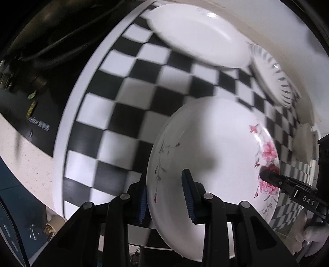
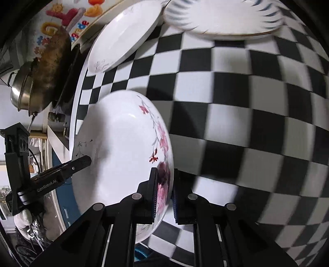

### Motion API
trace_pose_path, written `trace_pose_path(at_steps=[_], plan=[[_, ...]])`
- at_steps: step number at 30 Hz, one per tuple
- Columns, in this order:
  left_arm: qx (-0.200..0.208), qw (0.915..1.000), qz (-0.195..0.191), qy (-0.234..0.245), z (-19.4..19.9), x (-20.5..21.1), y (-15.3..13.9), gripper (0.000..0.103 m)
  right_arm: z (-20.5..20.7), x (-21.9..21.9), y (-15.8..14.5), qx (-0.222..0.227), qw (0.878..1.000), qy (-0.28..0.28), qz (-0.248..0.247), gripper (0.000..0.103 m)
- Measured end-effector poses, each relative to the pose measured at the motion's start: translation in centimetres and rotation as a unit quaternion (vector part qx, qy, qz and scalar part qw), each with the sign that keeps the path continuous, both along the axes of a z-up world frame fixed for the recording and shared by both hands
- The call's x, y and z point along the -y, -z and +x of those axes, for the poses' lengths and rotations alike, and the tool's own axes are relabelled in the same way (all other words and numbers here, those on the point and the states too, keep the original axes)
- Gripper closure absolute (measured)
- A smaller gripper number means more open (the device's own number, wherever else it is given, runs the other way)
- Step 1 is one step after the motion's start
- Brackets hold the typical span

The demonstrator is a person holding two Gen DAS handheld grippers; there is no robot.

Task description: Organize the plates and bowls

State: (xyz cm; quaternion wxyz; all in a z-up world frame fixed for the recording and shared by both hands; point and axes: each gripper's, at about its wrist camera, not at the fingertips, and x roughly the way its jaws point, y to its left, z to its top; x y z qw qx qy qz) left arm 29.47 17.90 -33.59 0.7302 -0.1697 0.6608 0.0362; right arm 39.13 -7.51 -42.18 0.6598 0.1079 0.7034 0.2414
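A white plate with pink flowers (image 1: 216, 147) is held above the black-and-white checkered cloth (image 1: 127, 98). My left gripper (image 1: 166, 195) straddles its left rim, with its jaws still set wide and one blue pad against the edge. My right gripper (image 2: 163, 195) is shut on the opposite, flowered rim (image 2: 162, 184). The right gripper's finger (image 1: 273, 178) shows at the plate's right edge in the left wrist view. The left gripper's finger (image 2: 78, 164) shows at the plate's left edge in the right wrist view. A plain white plate (image 1: 197, 35) and a blue-striped plate (image 1: 273, 78) lie farther back.
A metal wok and pot (image 2: 41, 76) stand on a stove left of the cloth. A colourful patterned wall (image 2: 67, 16) is behind. The white plate (image 2: 125, 37) and striped plate (image 2: 222, 16) lie at the cloth's far edge. A small white object (image 1: 304, 143) sits at right.
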Motion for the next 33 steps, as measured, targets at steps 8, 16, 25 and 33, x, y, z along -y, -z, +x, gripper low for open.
trace_pose_path(at_steps=[8,16,25,33], plan=[[0.020,0.9982,-0.008,0.056,1.3,6.1,-1.0,0.074,-0.6,7.0,-3.3,0.032,0.998,0.045,-0.015,0.090],[0.020,0.9924,-0.010,0.121,3.4,12.1,-0.5,0.074,-1.9,15.1,-4.2,0.046,0.993,0.101,-0.029,0.090],[0.013,0.9872,0.001,0.159,4.4,15.3,0.4,0.074,-3.5,17.5,-3.0,0.046,0.987,0.144,-0.045,0.090],[0.006,0.9853,0.009,0.171,4.8,16.6,1.7,0.074,-4.1,18.3,-2.6,0.058,0.985,0.151,-0.063,0.090]])
